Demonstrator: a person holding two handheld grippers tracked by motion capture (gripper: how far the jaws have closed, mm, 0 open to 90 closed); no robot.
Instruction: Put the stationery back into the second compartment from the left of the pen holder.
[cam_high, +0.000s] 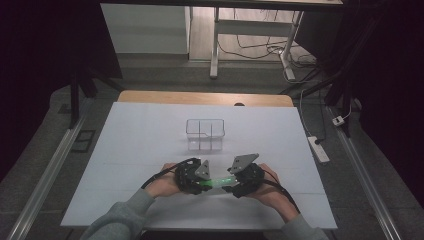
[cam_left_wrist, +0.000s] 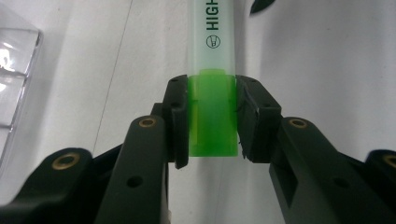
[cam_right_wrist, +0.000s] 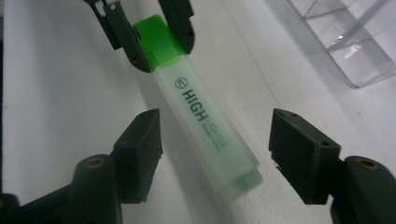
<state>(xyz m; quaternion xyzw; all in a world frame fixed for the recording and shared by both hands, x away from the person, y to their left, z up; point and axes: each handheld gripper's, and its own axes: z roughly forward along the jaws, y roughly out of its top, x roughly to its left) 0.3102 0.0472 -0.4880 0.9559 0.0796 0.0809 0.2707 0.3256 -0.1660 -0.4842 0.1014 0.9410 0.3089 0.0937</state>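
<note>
A green highlighter with a pale translucent body and a bright green cap lies between both hands near the table's front edge. My left gripper is shut on the highlighter's green cap; the body printed "HIGH" runs away from it. In the right gripper view the highlighter lies slantwise between the wide-apart jaws of my right gripper, which is open and not touching it. The left gripper clamps the cap at the top of that view. In the high view the left gripper and right gripper face each other.
A clear plastic box with dividers stands on the white table sheet beyond the grippers; its corner shows as the box and the box. A power strip lies on the floor at the right.
</note>
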